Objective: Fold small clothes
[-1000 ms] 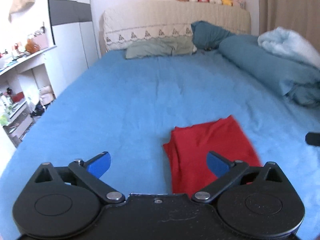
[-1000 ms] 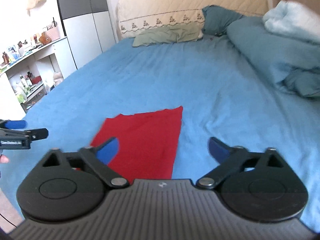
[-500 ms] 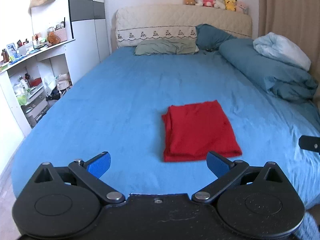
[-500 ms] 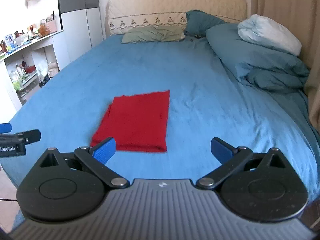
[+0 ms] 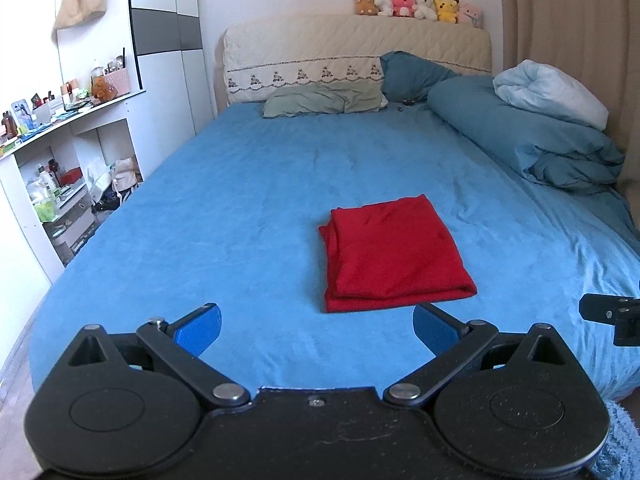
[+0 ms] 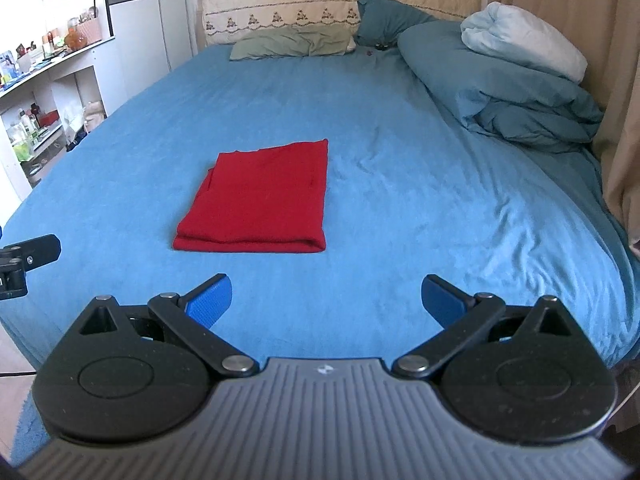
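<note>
I am holding my left gripper (image 5: 316, 322) wide apart with nothing in it. The folded red soft cloth (image 5: 394, 254) is lying flat on the blue bed sheet (image 5: 240, 208), just in front of it and a bit to the right, not touching. I am holding my right gripper (image 6: 326, 300) wide apart and empty too. The red cloth (image 6: 260, 198) is sitting ahead of it and to the left. The white open shelf (image 5: 52, 184) beside the bed is holding bottles and small things.
</note>
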Motion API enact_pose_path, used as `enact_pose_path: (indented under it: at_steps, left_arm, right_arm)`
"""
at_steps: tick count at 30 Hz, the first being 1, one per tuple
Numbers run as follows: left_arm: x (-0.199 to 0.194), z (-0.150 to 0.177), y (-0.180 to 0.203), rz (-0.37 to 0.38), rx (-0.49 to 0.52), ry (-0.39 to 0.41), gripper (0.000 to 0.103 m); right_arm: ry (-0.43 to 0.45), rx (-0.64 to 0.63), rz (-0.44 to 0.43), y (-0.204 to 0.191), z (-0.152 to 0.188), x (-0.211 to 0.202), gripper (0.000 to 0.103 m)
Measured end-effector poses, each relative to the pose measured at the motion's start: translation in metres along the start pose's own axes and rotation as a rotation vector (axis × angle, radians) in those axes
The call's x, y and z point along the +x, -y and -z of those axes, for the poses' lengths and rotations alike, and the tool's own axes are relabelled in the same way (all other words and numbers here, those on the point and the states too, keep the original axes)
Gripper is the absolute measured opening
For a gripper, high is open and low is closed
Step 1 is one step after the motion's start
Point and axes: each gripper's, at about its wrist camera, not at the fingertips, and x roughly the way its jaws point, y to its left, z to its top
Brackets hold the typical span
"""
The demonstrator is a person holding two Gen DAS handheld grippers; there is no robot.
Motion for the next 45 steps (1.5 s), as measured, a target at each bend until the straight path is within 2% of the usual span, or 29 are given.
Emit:
enact_pose_path:
  at_steps: [45]
  left_arm:
    - [-0.0079, 0.0043, -0.0029, -0.003, 0.037, 0.037, 0.103]
  right_arm:
    - [-0.003, 0.018, 0.007, -0.0063, -0.0021, -0.0020, 0.103]
